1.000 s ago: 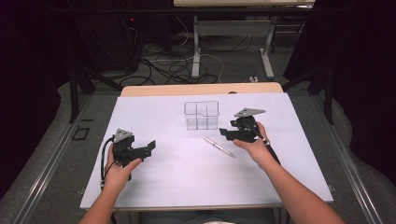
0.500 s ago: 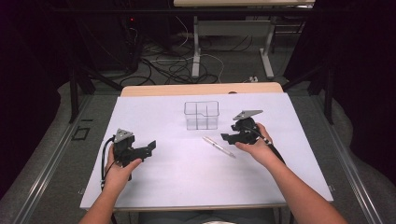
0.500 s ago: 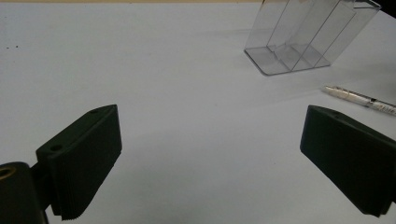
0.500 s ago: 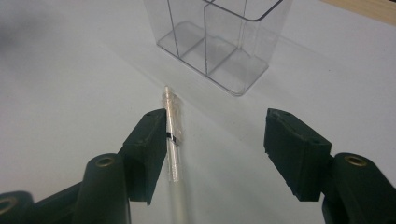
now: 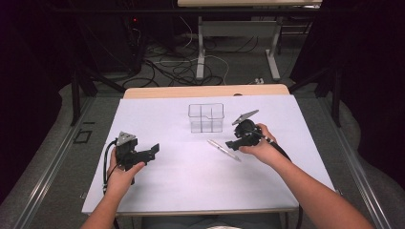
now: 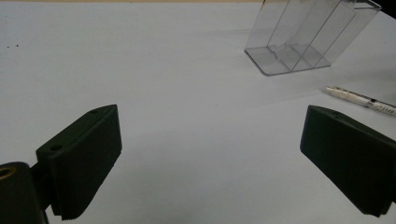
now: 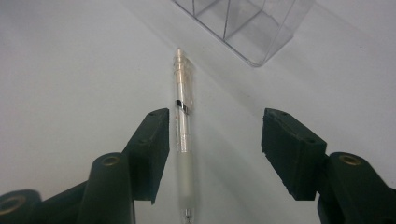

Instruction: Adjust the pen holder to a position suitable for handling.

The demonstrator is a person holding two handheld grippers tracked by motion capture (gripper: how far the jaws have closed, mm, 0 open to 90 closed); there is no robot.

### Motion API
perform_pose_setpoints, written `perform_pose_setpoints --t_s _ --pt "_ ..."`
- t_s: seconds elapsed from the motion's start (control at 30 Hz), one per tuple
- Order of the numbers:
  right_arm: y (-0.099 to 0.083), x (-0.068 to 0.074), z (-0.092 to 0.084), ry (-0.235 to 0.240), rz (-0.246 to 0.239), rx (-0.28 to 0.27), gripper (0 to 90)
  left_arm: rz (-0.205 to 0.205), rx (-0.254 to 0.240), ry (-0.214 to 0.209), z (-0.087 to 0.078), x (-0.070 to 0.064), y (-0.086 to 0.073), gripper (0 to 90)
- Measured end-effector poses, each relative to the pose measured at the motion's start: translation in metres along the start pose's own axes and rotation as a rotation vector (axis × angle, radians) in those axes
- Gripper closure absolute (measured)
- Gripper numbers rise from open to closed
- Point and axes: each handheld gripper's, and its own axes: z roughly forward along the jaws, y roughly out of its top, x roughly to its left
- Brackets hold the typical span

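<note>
White paper covered the desk (image 5: 191, 191), with dark floor and loose cables beyond its far edge. I saw a clear plastic pen (image 7: 183, 135) lying flat, just near of a clear, divided plastic organiser box (image 5: 206, 117) at the middle. My right hand-held gripper (image 7: 212, 149) was spread wide, low over the pen, one jaw just beside the barrel and the other well apart. My left hand-held gripper (image 6: 210, 158) sat at the near left, also spread, holding nothing. I judged the reach complete; next I needed to centre and close.
</note>
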Motion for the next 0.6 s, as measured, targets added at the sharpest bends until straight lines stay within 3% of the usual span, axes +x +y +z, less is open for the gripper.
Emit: perform_pose_setpoints --t_s 0.27,0.3,0.33,0.6 --pt "0.0041 0.0026 0.0035 0.011 -0.056 0.105 37.4 0.0 0.001 0.001 0.0002 0.0001 0.0 5.4" --pt "0.0046 0.0008 0.0056 0.022 -0.082 0.101 36.6 0.001 0.001 0.001 0.0003 0.0 0.0 5.4" --pt "0.005 0.0023 0.0052 0.016 -0.06 0.122 35.9 0.001 0.002 0.001 0.0003 -0.0001 0.0 5.4" --pt "0.0062 0.0013 0.0093 0.044 -0.074 0.177 37.8 0.001 0.002 0.001 0.0002 0.0002 -0.0001 5.4"
